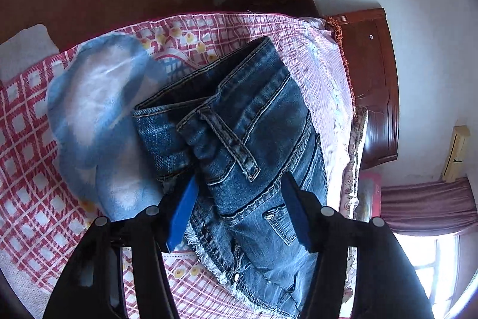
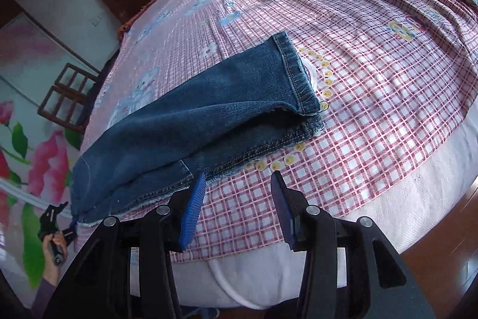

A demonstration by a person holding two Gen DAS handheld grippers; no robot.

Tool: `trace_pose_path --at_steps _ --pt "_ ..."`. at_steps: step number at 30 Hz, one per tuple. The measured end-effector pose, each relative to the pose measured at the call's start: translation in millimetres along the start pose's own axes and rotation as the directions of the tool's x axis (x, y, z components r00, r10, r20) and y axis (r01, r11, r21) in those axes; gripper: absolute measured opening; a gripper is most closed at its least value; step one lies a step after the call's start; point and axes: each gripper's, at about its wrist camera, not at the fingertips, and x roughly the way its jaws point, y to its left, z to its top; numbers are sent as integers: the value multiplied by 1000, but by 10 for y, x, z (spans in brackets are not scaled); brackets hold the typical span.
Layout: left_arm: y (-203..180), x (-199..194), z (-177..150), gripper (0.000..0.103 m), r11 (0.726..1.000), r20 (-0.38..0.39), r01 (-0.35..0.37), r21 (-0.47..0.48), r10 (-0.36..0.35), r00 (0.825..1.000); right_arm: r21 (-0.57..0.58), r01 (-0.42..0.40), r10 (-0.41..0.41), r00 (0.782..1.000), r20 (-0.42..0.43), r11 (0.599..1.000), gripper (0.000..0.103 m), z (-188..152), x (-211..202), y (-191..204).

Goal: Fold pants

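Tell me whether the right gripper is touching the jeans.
Apart. In the right wrist view the right gripper hangs open over bare checked bedsheet; the jeans lie beyond its left finger, whose tip overlaps their frayed edge only in the image.

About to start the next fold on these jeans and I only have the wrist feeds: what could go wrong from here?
1. The left gripper straddles the bunched waistband with its jaws open; closing now may catch only the top layer.
2. The right gripper is open over bare checked bedsheet, beside the jeans, so it could pinch sheet instead.
3. The leg cuffs are not aligned, so a fold may come out crooked.
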Motion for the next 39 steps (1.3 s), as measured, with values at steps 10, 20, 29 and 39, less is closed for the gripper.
trace_pose_path --at_steps 10,20,29,39 --pt "-119 -102 119 9 1000 24 18 -10 -18 1000 379 -209 206 977 49 901 57 -12 115 -405" --pt "-358 -260 318 9 997 -16 68 30 -68 998 517 -259 230 966 122 815 57 331 408 -535" --pt "-430 -300 384 9 995 -15 88 40 -88 996 426 -206 207 977 45 881 2 458 762 -293" --pt "-193 -537 286 9 995 3 61 77 -62 998 376 -177 198 980 -19 910 2 375 565 -450"
